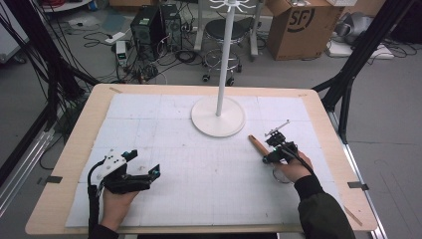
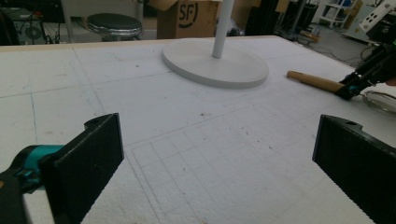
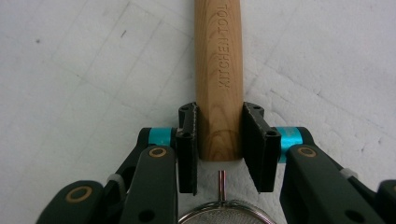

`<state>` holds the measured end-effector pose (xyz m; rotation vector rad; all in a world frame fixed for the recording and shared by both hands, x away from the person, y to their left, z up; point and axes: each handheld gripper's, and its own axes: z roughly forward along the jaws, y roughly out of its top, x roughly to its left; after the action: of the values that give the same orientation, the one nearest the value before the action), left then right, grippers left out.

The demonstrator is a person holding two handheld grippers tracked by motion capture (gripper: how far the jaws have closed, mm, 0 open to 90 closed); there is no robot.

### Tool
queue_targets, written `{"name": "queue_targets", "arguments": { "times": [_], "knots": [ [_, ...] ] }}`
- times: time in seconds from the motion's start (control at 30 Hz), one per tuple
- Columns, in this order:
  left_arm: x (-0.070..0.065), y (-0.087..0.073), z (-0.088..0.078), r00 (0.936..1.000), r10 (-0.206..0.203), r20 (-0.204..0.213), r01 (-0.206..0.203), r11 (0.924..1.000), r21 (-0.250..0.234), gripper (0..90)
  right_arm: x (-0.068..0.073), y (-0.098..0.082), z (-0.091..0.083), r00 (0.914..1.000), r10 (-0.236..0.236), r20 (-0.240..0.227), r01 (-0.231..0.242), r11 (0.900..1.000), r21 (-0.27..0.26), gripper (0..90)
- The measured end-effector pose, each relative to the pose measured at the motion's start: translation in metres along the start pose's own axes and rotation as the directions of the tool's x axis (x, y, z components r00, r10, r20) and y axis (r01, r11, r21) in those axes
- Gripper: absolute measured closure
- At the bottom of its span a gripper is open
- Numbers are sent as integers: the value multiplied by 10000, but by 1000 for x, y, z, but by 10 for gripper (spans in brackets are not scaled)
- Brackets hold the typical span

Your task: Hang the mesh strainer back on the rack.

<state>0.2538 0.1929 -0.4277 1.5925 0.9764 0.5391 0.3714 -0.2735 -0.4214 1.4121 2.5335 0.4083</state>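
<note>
A sieve with a wooden handle (image 1: pixel 258 145) stamped "KITCHEN TOOL" lies on the white gridded mat (image 1: pixel 199 169), right of centre. Its wire mesh bowl (image 1: pixel 281 175) sits under the person's right hand. My right gripper (image 1: pixel 267 158) is shut on the handle (image 3: pixel 218 70) near its bowl end, with the black pads pressed against both sides of the wood (image 3: pixel 219 116). The mesh rim (image 3: pixel 224 215) shows just below the jaws. My left gripper (image 1: pixel 144 162) rests at the front left of the mat, open (image 2: pixel 217 140), with nothing between its fingers. From there the handle (image 2: pixel 313 81) and right gripper (image 2: pixel 349 88) lie far right.
A white stand with a round base (image 1: pixel 218 116) and a tall pole (image 1: pixel 225 55) rises at the mat's back centre, just left of the handle's tip. Beyond the wooden table's edge (image 1: pixel 199 88) are a stool (image 1: pixel 226 35), a cardboard box (image 1: pixel 301 25), computers and cables.
</note>
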Motion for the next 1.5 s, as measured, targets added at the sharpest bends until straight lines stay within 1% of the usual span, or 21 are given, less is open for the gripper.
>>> {"name": "queue_targets", "arguments": {
  "times": [0.07, 0.13, 0.3, 0.43, 0.5, 0.57, 0.6, 0.63, 0.7, 0.73, 0.77, 0.87, 0.9, 0.97, 1.03, 1.1, 1.23, 1.27, 1.33, 1.43, 1.5],
  "knots": [
    [0, 0, 1, 10000, -21, 34, 21, 10000, 17, 25, -1, 4, 0, 10000, -64, -38, 65, 9997, 253, 689],
    [0, 0, 1, 10000, -11, 37, 11, 10000, 5, 25, -2, 6, 0, 9998, 4, -197, 5, 9991, 435, 688],
    [-1, 0, 3, 10000, -20, 68, 19, 10000, 33, 26, -3, 12, 1, 9998, -66, -212, 83, 9966, 825, 687],
    [-1, 0, 3, 9999, 42, 112, -42, 10000, 25, 25, -4, 13, 1, 9993, -216, -312, 243, 9957, 889, 689],
    [0, 1, 2, 10000, -3, 98, 4, 10000, -11, 26, -5, 10, 1, 9991, -222, -348, 243, 9978, 615, 692],
    [1, 1, 1, 9999, -85, 99, 86, 9999, -84, 26, -9, 2, -1, 9979, -81, -646, 91, 9998, 151, 694],
    [1, 1, 1, 9999, -106, 84, 107, 9999, -109, 26, -12, -3, -1, 9969, -113, -783, 96, 9997, -225, 695],
    [1, 1, 1, 9999, -142, 81, 143, 9998, -125, 26, -13, -5, -2, 9957, 92, -926, -129, 9991, -392, 694],
    [2, 1, 1, 9999, -145, 67, 145, 9999, -79, 26, -15, -10, -3, 9936, 290, -1090, -364, 9971, -671, 694],
    [2, 1, 1, 9999, -161, 43, 161, 9998, -87, 25, -16, -11, -4, 9911, 175, -1319, -281, 9965, -791, 694],
    [1, 1, 1, 9999, -148, 55, 148, 9998, -93, 26, -15, -11, -7, 9863, 249, -1632, -404, 9949, -926, 694],
    [0, 2, 1, 10000, -85, 50, 86, 9999, -92, 26, -16, -11, -16, 9818, 360, -1866, -624, 9886, -1374, 694],
    [0, 2, 1, 10000, -79, 52, 79, 9999, -99, 26, -17, -12, -18, 9806, 460, -1903, -768, 9845, -1578, 694],
    [0, 2, 1, 10000, -70, 54, 71, 9999, -101, 26, -19, -13, -21, 9773, 536, -2050, -883, 9825, -1641, 693],
    [0, 1, 1, 9999, -102, 81, 103, 9999, -71, 26, -18, -13, -23, 9752, 361, -2185, -752, 9820, -1734, 693],
    [0, 2, 1, 9999, -111, 74, 112, 9999, -123, 25, -16, -12, -23, 9794, 259, -2003, -629, 9815, -1809, 693],
    [1, 2, 0, 9999, -143, 57, 144, 9998, -167, 25, -16, -11, -26, 9723, 279, -2322, -823, 9701, -2281, 692],
    [1, 2, -1, 9999, -151, 51, 151, 9998, -161, 26, -16, -10, -28, 9689, 389, -2443, -972, 9681, -2311, 692],
    [1, 2, -1, 9999, -153, 58, 154, 9997, -169, 26, -17, -10, -30, 9674, 423, -2496, -1080, 9606, -2561, 692],
    [1, 2, -1, 9999, -150, 60, 151, 9997, -181, 25, -20, -10, -35, 9607, 549, -2721, -1399, 9425, -3037, 692],
    [1, 2, -1, 9999, -130, 67, 131, 9998, -179, 26, -21, -10, -39, 9495, 537, -3092, -1640, 9249, -3431, 691]
  ]
}}
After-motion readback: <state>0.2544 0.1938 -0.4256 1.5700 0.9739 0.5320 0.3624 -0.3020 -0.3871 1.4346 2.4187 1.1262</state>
